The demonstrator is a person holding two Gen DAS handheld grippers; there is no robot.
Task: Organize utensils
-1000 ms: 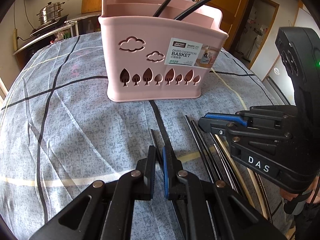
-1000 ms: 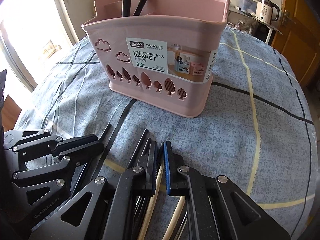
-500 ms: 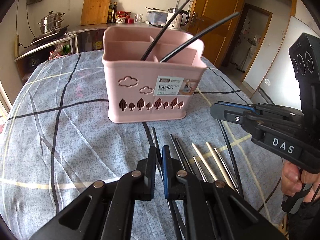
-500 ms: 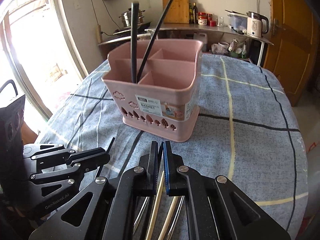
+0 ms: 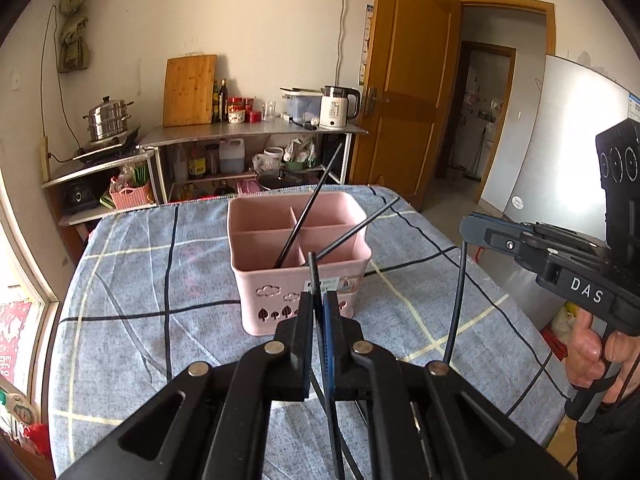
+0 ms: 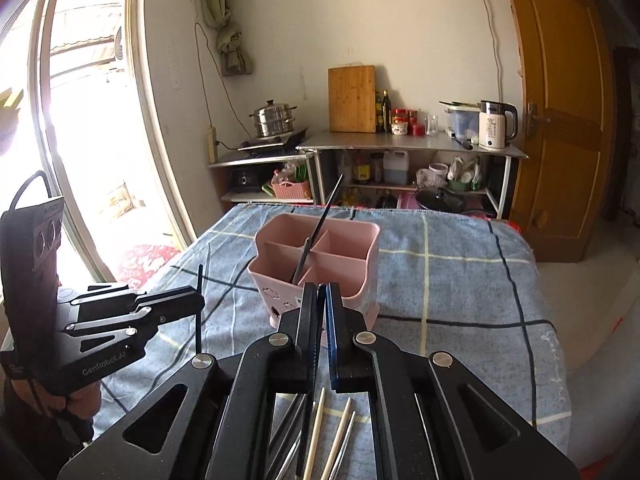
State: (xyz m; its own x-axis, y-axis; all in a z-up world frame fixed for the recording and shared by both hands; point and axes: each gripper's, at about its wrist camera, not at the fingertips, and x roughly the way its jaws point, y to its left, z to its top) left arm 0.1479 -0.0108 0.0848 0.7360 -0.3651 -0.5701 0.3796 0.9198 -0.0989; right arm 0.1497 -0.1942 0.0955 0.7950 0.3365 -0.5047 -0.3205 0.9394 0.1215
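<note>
Surface: a table covered by a blue-grey mottled cloth with black and cream grid lines [image 5: 132, 280].
Room: a kitchen corner. A metal shelf unit [image 6: 408, 148] stands against the far wall, carrying an upright wooden chopping board [image 5: 190, 90], a white electric kettle [image 5: 338, 106] and bottles. A stacked steel steamer pot [image 5: 108, 118] sits on a lower stand to its left. A brown wooden door [image 5: 408, 96] is at the right, a bright glazed doorway [image 6: 88, 128] at the left.
Left gripper [image 5: 318, 308]: held above the table, angled downward toward the basket. Its jaws are clenched on a thin black chopstick [image 5: 314, 276], which stands nearly upright and sticks out above the tips.
Right gripper [image 6: 320, 300]: held above the table, angled downward, beside the left one. Its jaws are clenched on a second thin black chopstick [image 5: 458, 300], which hangs down from the tips in the left wrist view.
Person: a hand [image 5: 588, 352] wraps the right gripper's handle.
Basket: a pink plastic four-compartment utensil basket with cloud and leaf cut-outs [image 5: 296, 284] stands near the table's middle. Two black chopsticks [image 5: 308, 208] lean in its compartments, tips above the rim.
Loose utensils: pale wooden and metal chopsticks [image 6: 332, 428] lie on the cloth at the near edge, under the right gripper.
</note>
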